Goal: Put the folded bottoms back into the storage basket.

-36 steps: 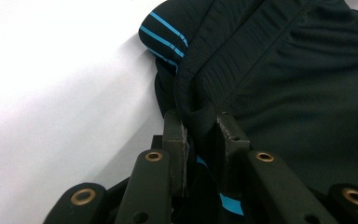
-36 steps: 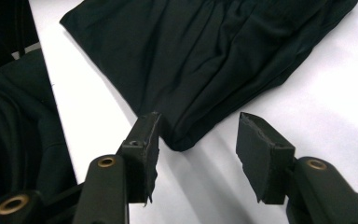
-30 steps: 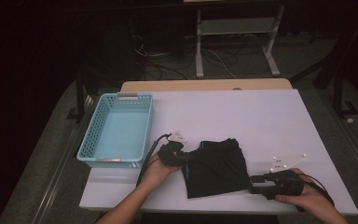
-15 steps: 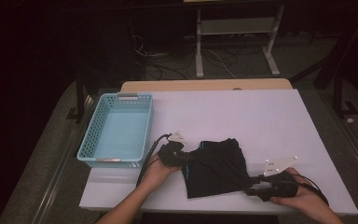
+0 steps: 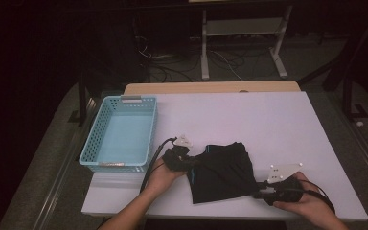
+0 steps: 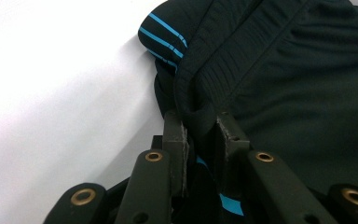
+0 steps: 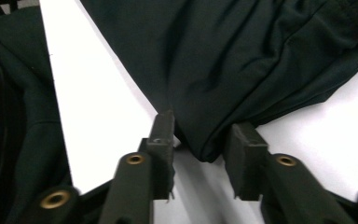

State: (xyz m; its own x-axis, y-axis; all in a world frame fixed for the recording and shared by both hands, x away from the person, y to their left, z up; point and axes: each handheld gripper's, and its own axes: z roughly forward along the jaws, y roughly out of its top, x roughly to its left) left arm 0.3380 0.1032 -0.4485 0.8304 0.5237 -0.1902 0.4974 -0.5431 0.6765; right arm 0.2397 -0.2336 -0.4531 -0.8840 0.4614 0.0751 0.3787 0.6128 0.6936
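Observation:
A black garment (image 5: 223, 171) with thin blue stripes lies crumpled on the white table (image 5: 268, 124) near its front edge. My left gripper (image 5: 188, 162) is at the garment's left end. In the left gripper view, that gripper (image 6: 199, 122) is shut on the ribbed waistband of the garment (image 6: 298, 84). My right gripper (image 5: 259, 193) sits at the garment's lower right corner. In the right gripper view, it (image 7: 201, 133) stands open with a folded corner of the garment (image 7: 223, 60) lying between its fingers (image 7: 163, 128).
A light blue plastic basket (image 5: 92, 152) stands on the table's left side, with nothing inside it. The table's front edge runs just below both hands. A metal stand (image 5: 242, 33) and cables lie on the dark floor behind the table.
My right gripper has moved left along the front edge until its jaws straddle the garment's corner. The left gripper has held its place on the waistband.

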